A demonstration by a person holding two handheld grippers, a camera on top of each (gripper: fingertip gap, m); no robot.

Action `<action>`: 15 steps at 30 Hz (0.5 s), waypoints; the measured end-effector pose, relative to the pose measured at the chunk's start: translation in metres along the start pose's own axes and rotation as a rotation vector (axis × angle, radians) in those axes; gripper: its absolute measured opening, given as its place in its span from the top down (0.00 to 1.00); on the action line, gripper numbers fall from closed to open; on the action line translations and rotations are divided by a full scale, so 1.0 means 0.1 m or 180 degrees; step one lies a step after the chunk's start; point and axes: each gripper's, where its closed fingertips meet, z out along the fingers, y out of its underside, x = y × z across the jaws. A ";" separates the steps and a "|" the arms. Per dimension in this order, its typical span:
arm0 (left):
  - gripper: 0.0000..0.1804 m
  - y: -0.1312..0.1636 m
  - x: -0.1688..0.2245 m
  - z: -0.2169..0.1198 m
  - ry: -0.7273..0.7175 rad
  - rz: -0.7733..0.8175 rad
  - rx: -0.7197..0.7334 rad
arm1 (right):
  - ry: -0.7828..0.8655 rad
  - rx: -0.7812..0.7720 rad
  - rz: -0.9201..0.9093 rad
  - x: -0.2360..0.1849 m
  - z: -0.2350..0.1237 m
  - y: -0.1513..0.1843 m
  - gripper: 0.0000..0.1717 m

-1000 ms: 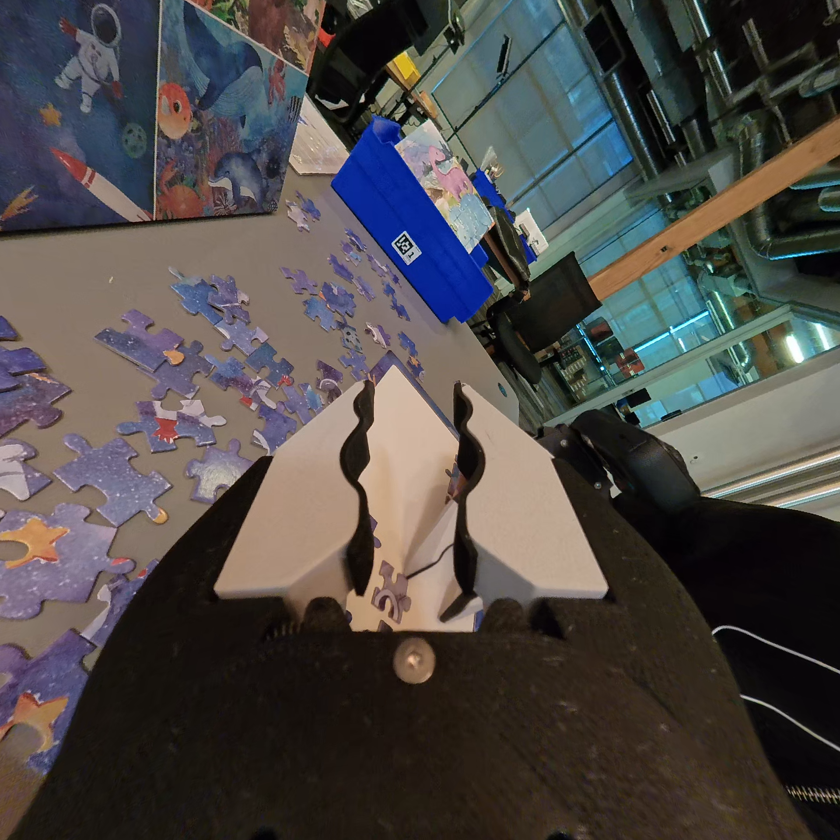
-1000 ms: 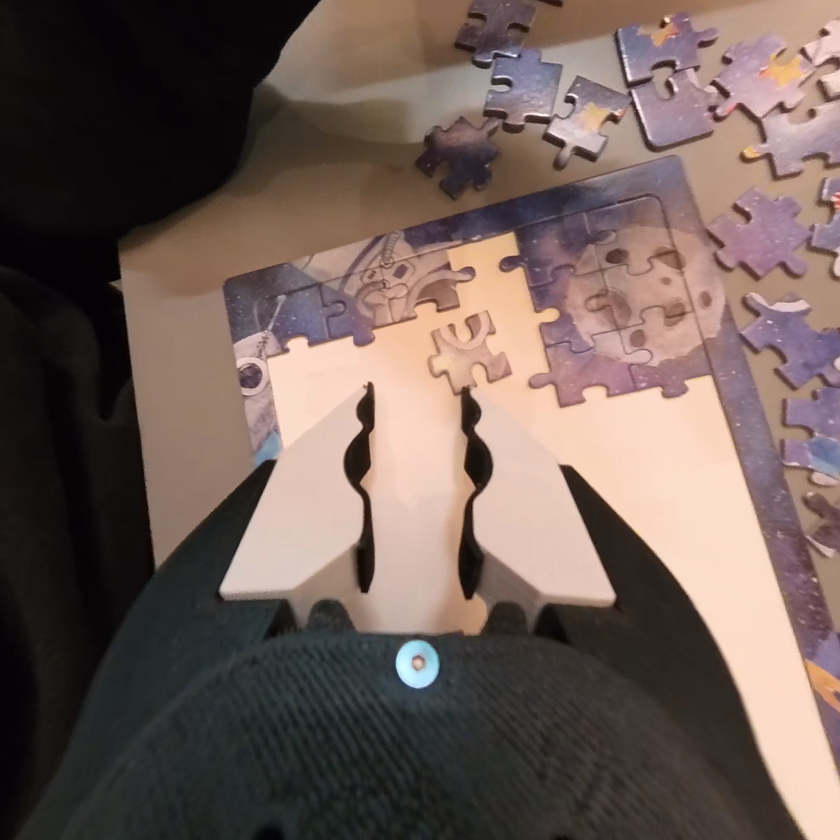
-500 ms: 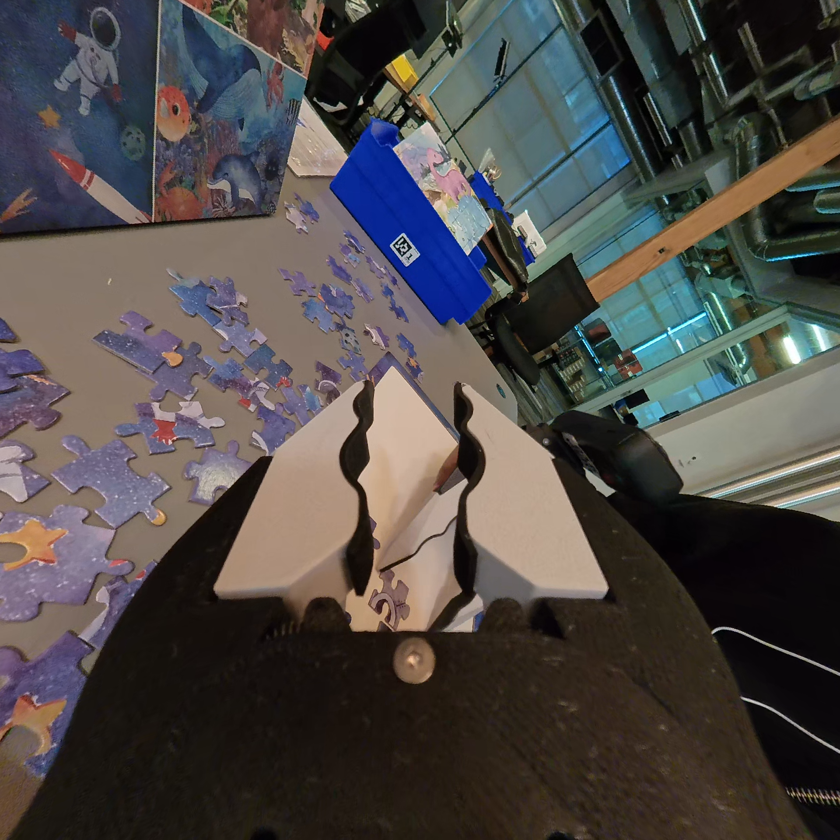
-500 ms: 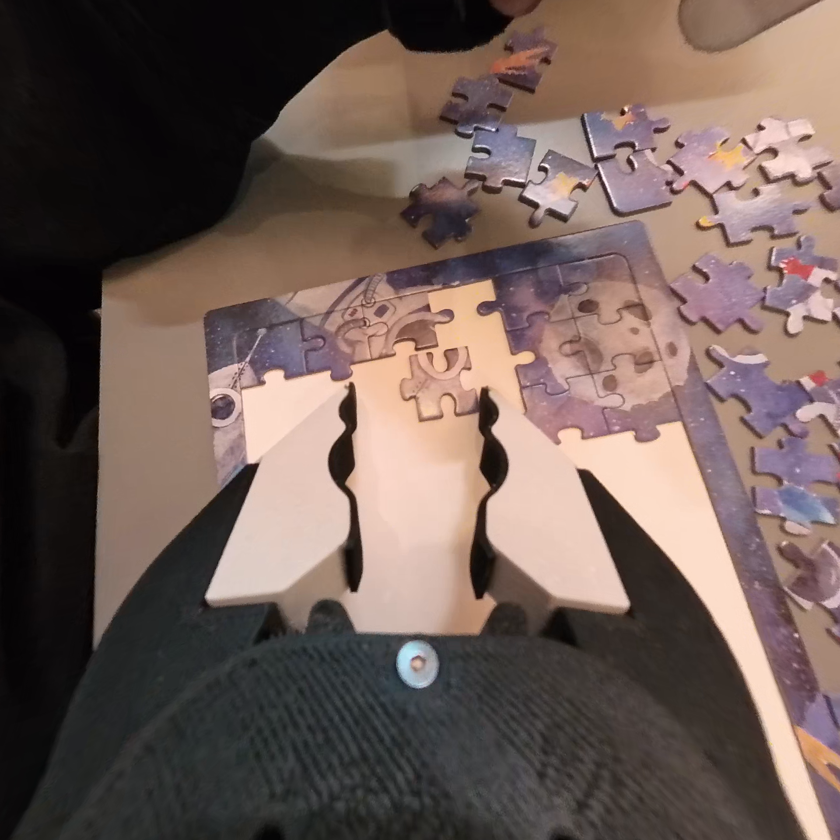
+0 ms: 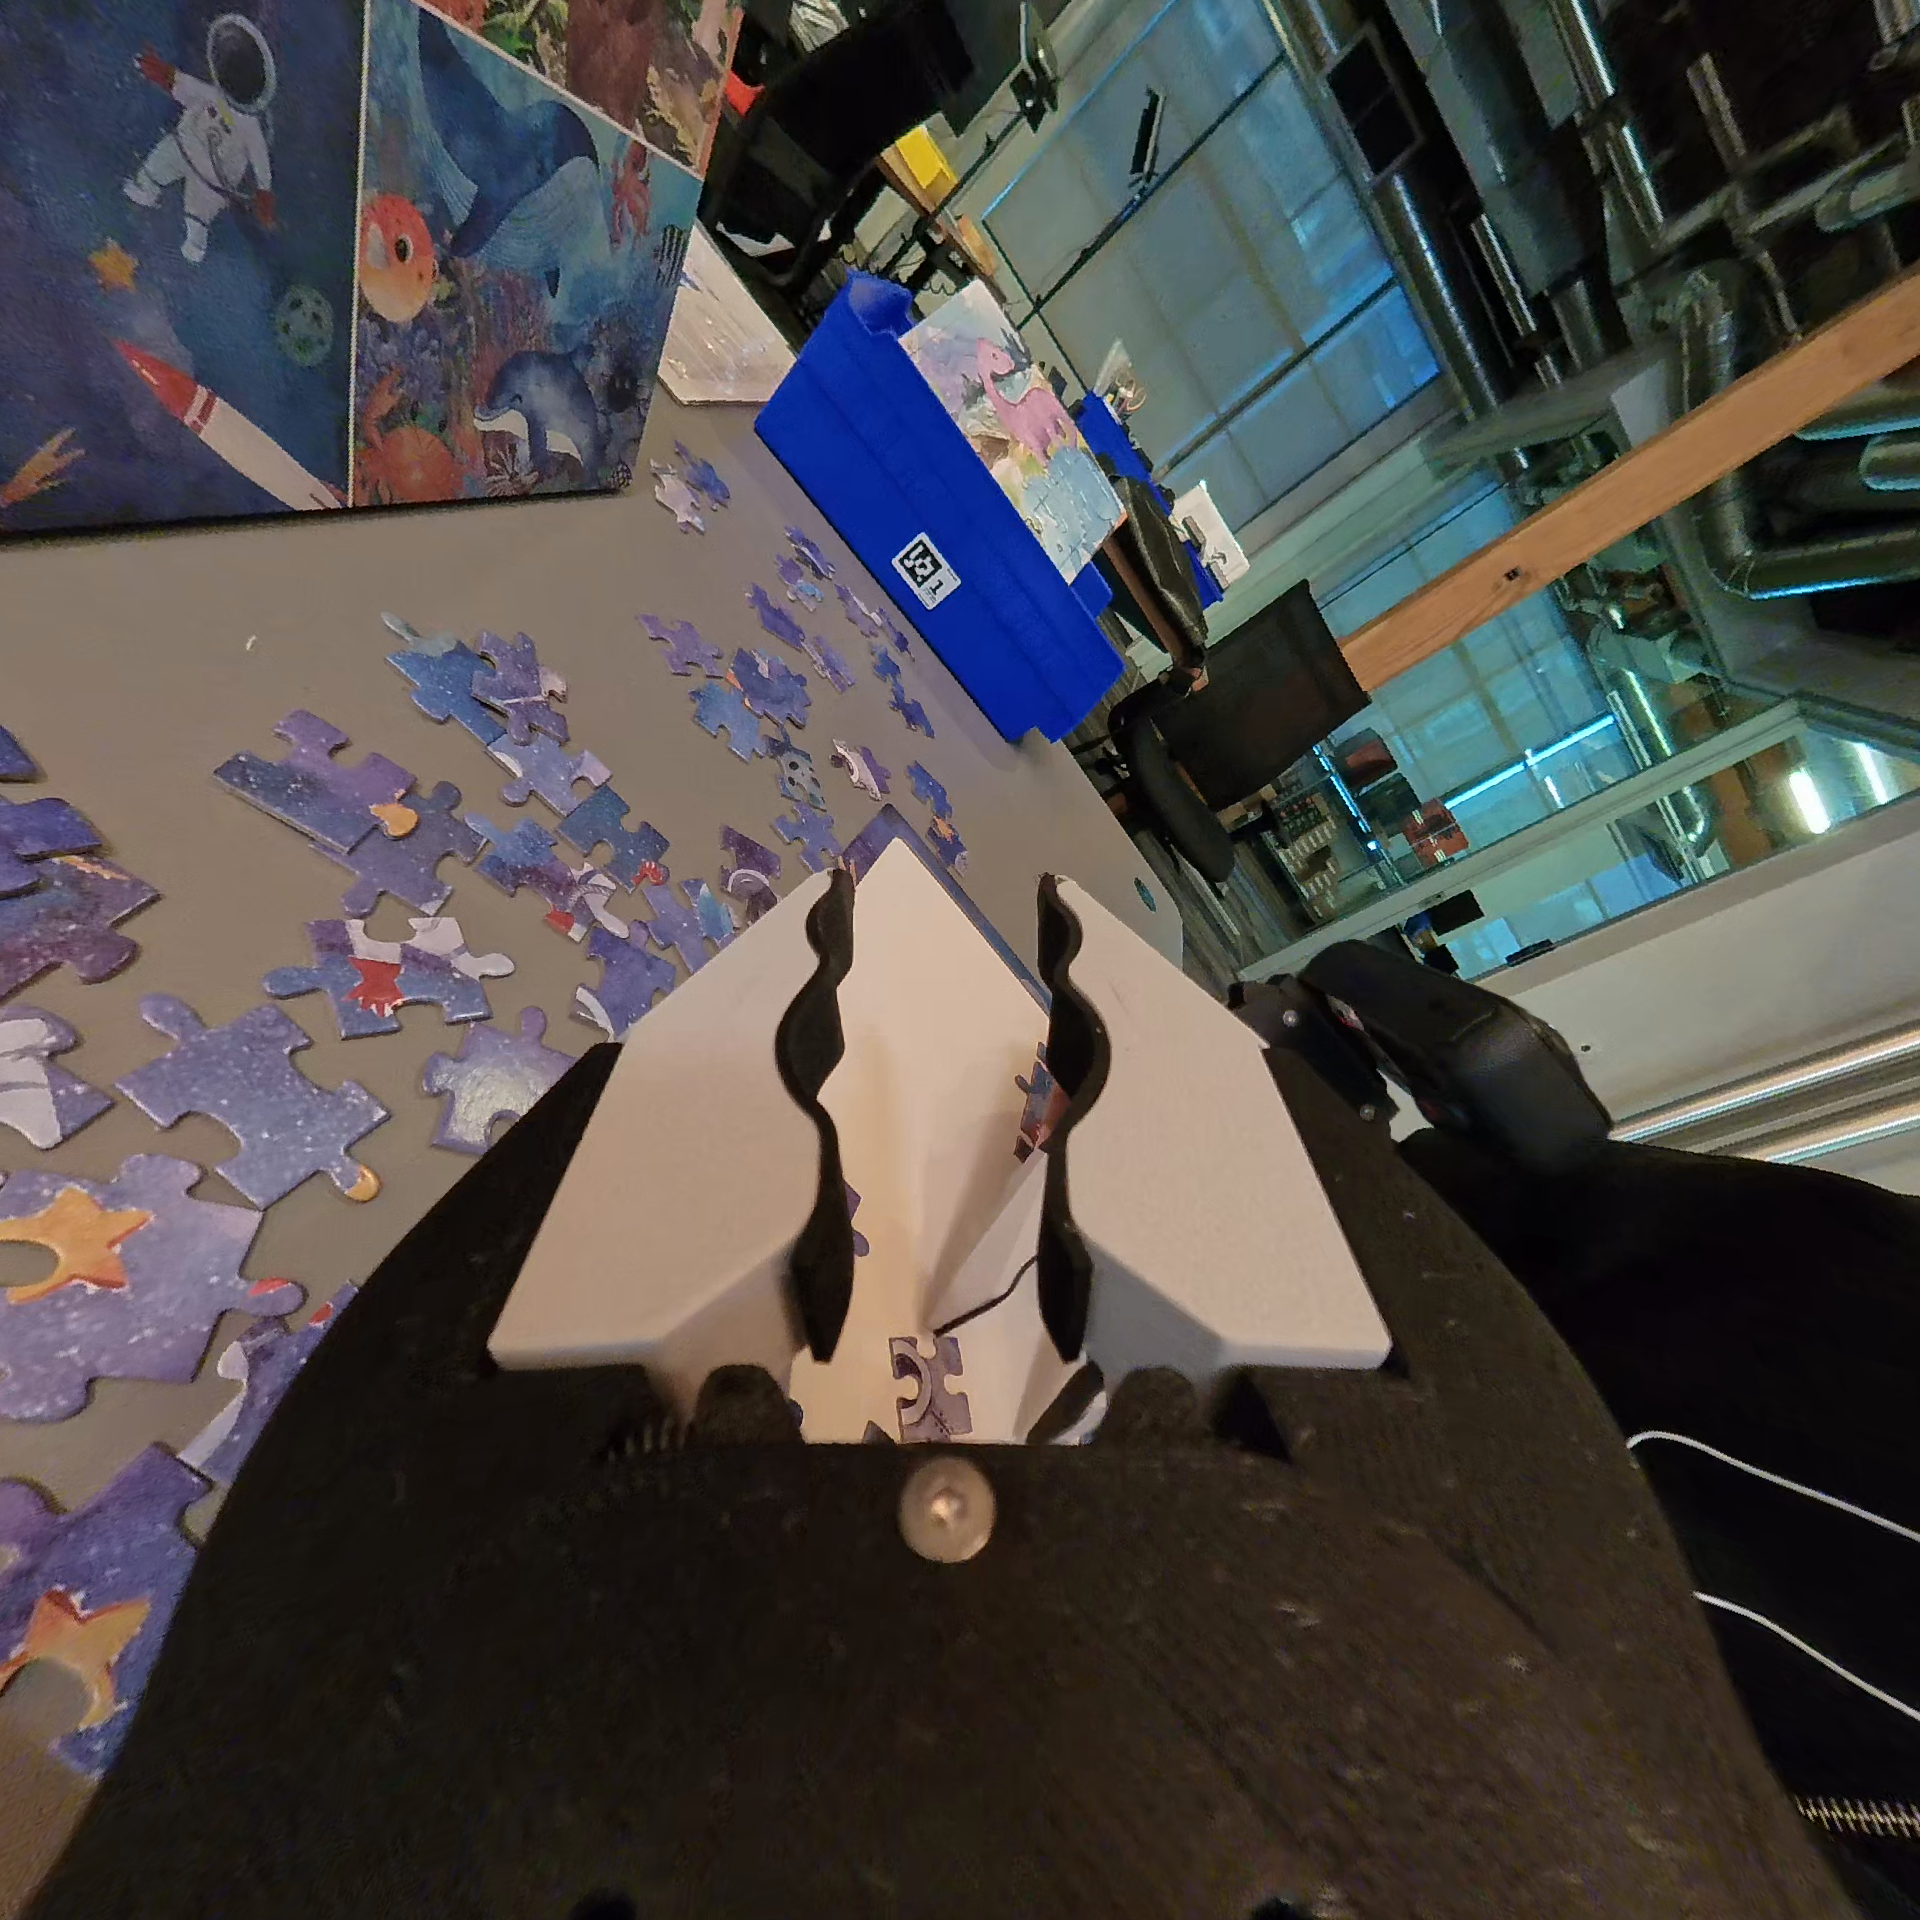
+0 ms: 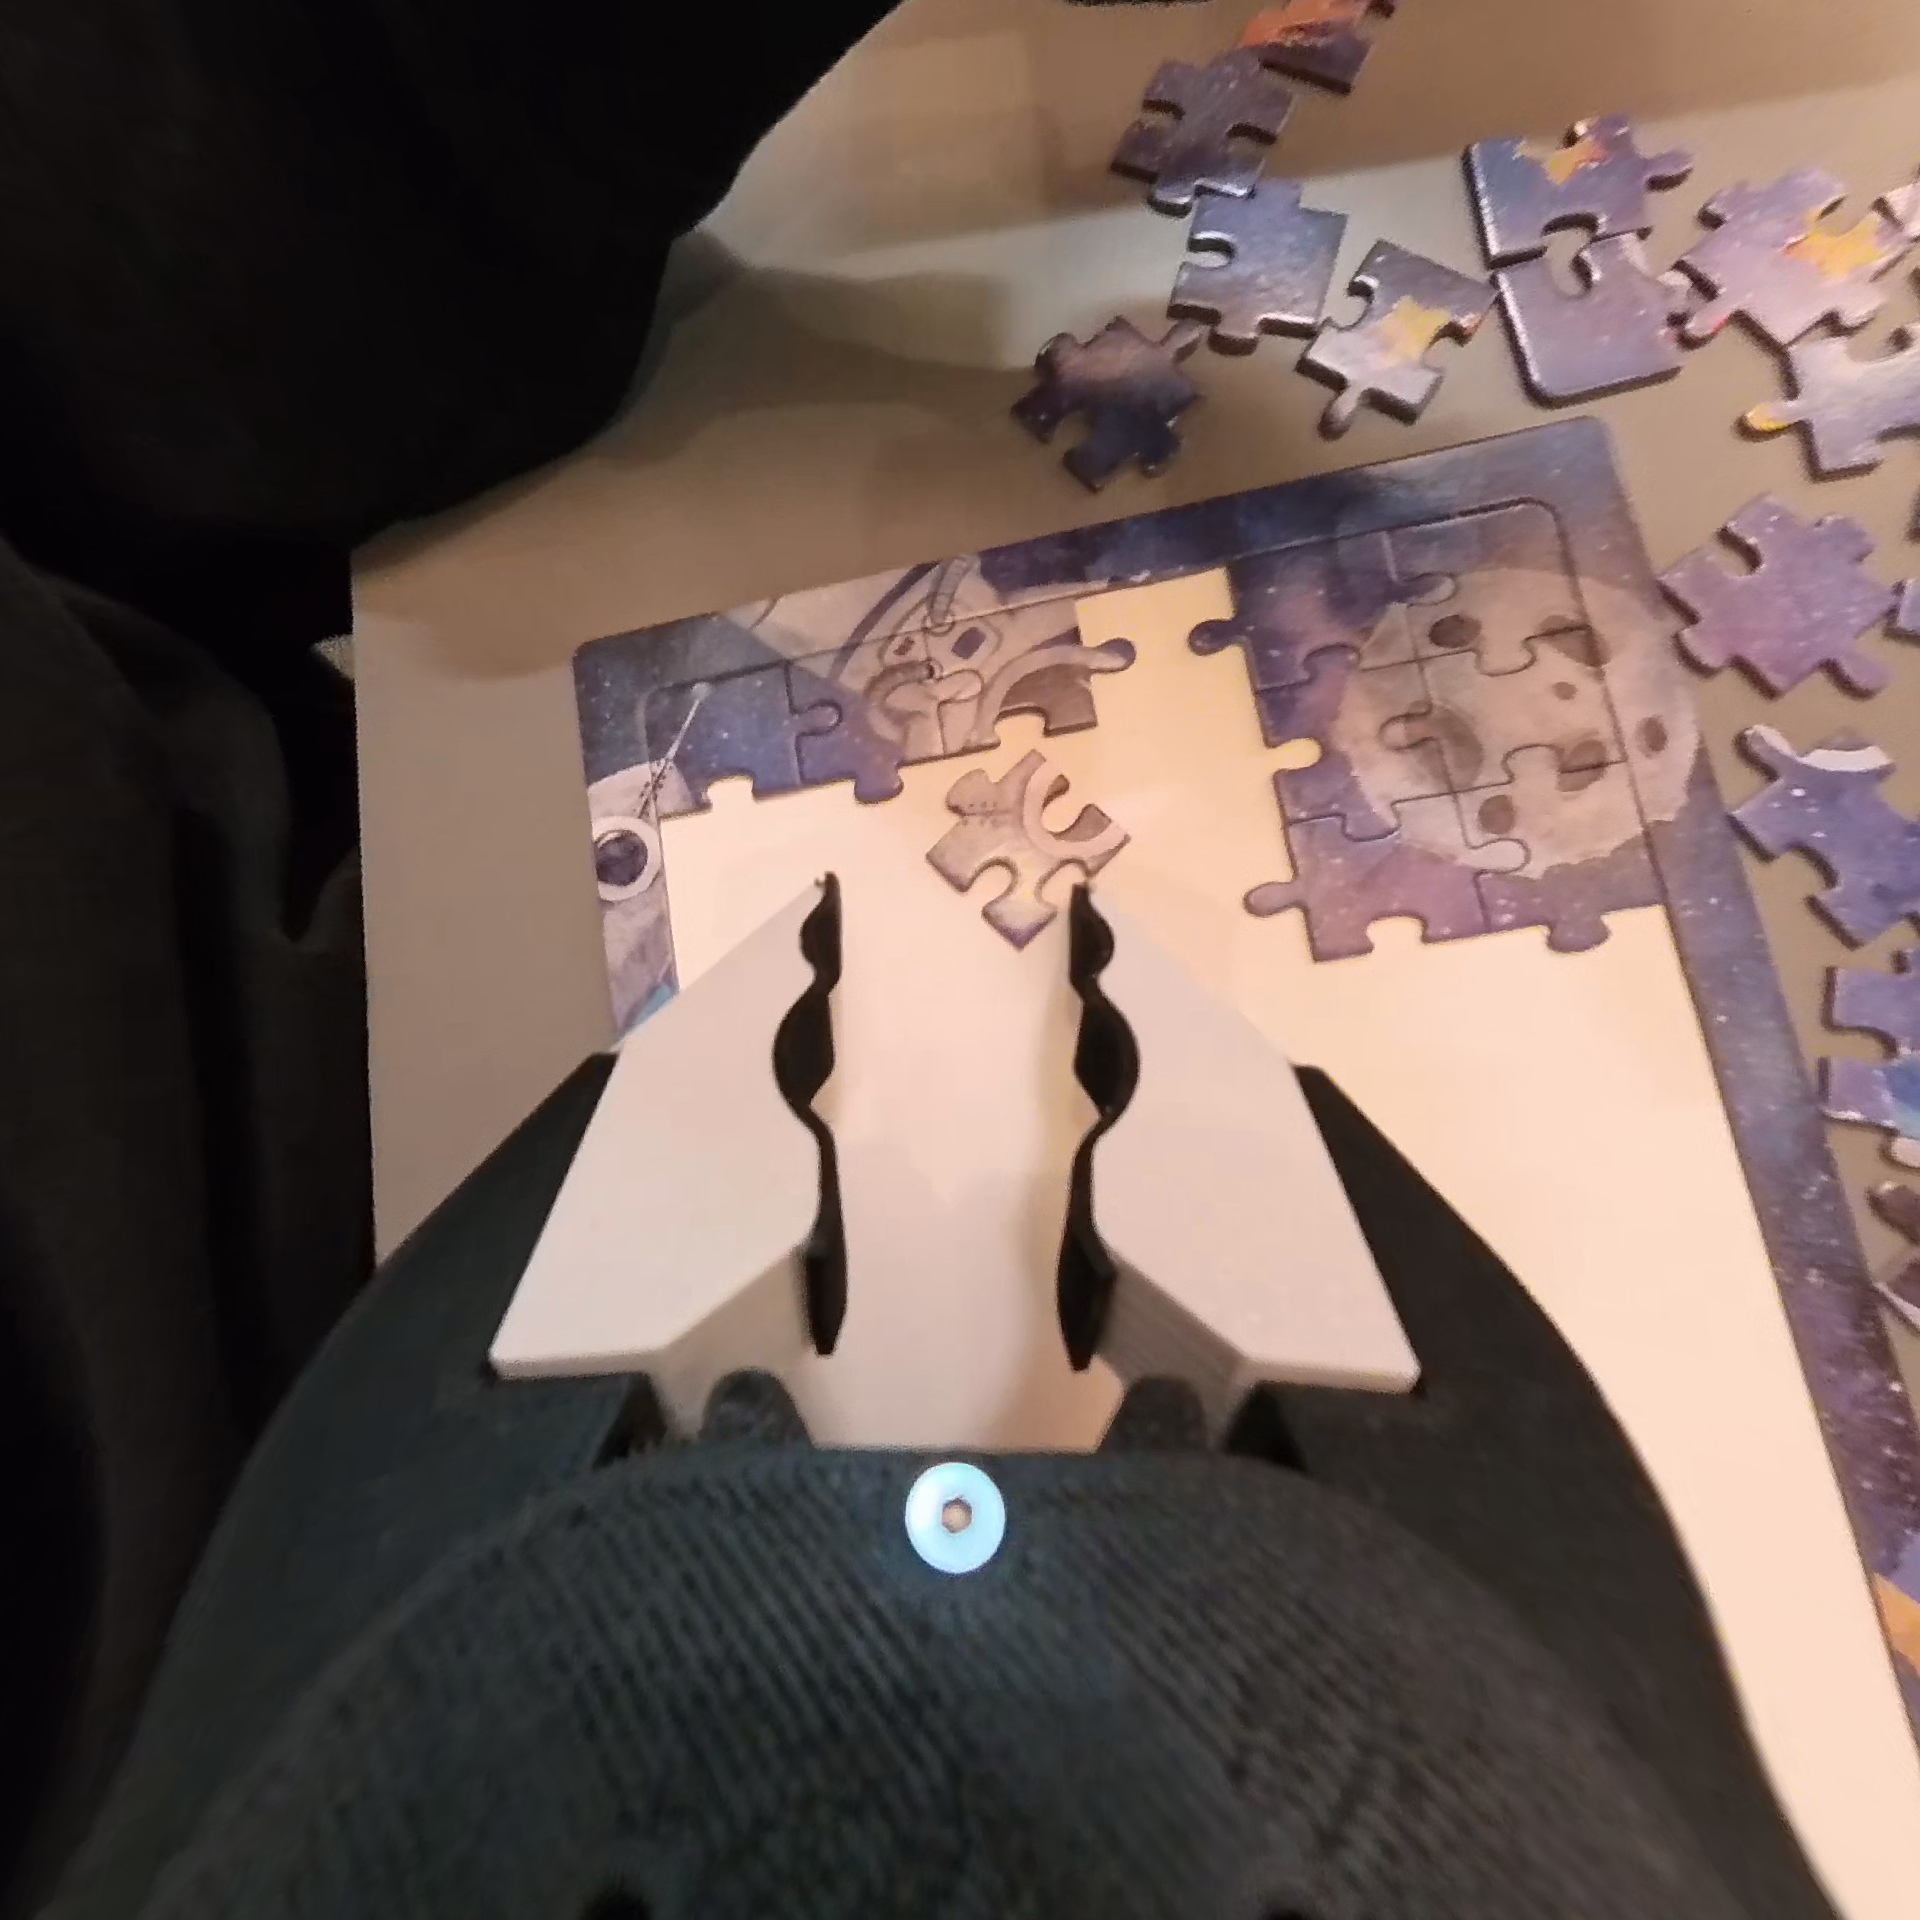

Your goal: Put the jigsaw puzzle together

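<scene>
Scattered over the grey surface (image 5: 260, 582): loose purple and blue puzzle pieces (image 5: 312, 1101), thick on the left, thinner toward a blue bin (image 5: 935, 592) near the far edge. Beyond the pieces, an upright picture box (image 5: 312, 260) with an astronaut and sea creatures.

Left gripper (image 5: 940, 894): jaws apart, nothing pressed between the pads, hanging over the white inside of a puzzle tray (image 6: 1351, 1143). Right gripper (image 6: 951, 899): jaws likewise apart and bare, over the same white field. Just ahead of its right fingertip, a loose grey piece (image 6: 1023, 842), tilted, touching neither pad as far as can be seen.

Along the tray's far side, two fitted patches: a spacecraft cluster (image 6: 914, 686) on the left and a moon cluster (image 6: 1475, 727) on the right, with a gap between. Open white room across the tray's near half. More loose pieces close outside the tray's far and right rims.

Dark clothing (image 6: 208, 520) filling the left of the right wrist view. Tray's near edge hidden by the gripper bodies; right wrist view slightly blurred.
</scene>
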 end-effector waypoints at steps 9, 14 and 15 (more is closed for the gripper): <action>0.81 -0.01 0.01 -0.01 0.0008 0.0006 0.0012 | 0.0383 -0.0079 -0.0071 0.14 0.09 -0.02 0.74; 0.81 -0.01 0.01 -0.01 0.0009 0.0007 0.0011 | 0.0409 -0.0079 -0.0042 0.16 0.08 -0.02 0.76; 0.81 -0.01 0.01 -0.01 0.0010 0.0007 0.0010 | 0.0426 -0.0091 -0.0038 0.17 0.07 -0.01 0.76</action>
